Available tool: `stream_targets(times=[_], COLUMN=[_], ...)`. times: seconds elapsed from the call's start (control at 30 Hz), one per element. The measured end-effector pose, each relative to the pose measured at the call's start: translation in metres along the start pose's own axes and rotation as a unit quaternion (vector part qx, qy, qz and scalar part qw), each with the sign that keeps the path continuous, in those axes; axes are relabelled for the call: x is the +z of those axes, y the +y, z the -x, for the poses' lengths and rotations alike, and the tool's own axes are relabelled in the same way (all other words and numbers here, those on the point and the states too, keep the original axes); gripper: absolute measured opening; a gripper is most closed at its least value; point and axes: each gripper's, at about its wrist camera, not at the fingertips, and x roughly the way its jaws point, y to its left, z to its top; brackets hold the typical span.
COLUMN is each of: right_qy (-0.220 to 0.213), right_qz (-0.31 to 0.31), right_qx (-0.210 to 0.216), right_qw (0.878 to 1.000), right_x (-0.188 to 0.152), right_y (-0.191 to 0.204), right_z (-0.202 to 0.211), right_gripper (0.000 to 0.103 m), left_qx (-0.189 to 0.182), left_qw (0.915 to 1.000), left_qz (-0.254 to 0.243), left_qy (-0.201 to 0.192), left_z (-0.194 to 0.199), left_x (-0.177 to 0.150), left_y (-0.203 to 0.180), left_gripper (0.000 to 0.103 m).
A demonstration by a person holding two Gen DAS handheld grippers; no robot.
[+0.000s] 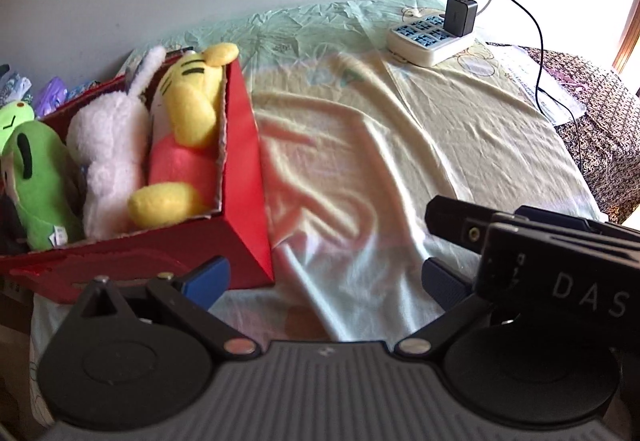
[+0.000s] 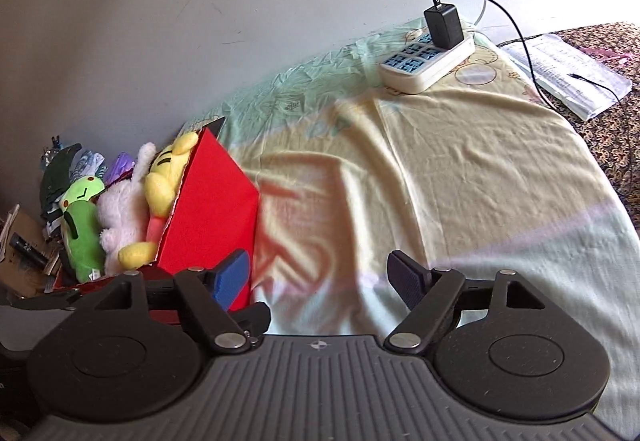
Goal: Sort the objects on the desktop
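We held both grippers released and empty: left gripper (image 1: 326, 281), right gripper (image 2: 320, 279). The red box (image 1: 244, 177) of plush toys (image 1: 182, 129) lay ahead-left of both, nearer our left, its long axis running away from us.

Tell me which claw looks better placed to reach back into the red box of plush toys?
Probably the left claw: it is open and empty, with the red box close beside its finger. The right claw, also open, views the box from farther off.
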Motion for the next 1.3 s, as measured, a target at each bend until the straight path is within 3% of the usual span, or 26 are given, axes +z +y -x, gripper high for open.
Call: stream_targets(times=[0.23, 0.53, 0.9, 1.17, 1.3], right_qy=[0.010, -0.018, -0.039, -0.025, -0.041], right_qz=[0.012, 0.041, 0.071, 0.069, 0.067], right_qx=[-0.034, -0.048, -0.050, -0.024, -0.029], right_qw=[0.999, 0.998, 0.996, 0.997, 0.997], right_x=[0.006, 0.014, 0.016, 0.015, 0.010], right_y=[0.015, 0.060, 0.109, 0.135, 0.147], right_z=[-0.004, -0.003, -0.011, -0.015, -0.015], right_gripper=[0.083, 0.090, 0.091, 0.091, 0.091], left_qx=[0.016, 0.025, 0.051, 0.041, 0.033], left_qw=[0.9998, 0.9985, 0.9963, 0.9959, 0.9969], left_qz=[0.009, 0.043, 0.062, 0.077, 0.065], left_qy=[0.008, -0.022, -0.030, -0.023, -0.029], left_z=[0.006, 0.027, 0.032, 0.029, 0.030], left_x=[0.001, 0.008, 0.008, 0.014, 0.014], left_y=[0.010, 0.057, 0.115, 0.148, 0.155], left_gripper=[0.102, 0.102, 0.102, 0.102, 0.102])
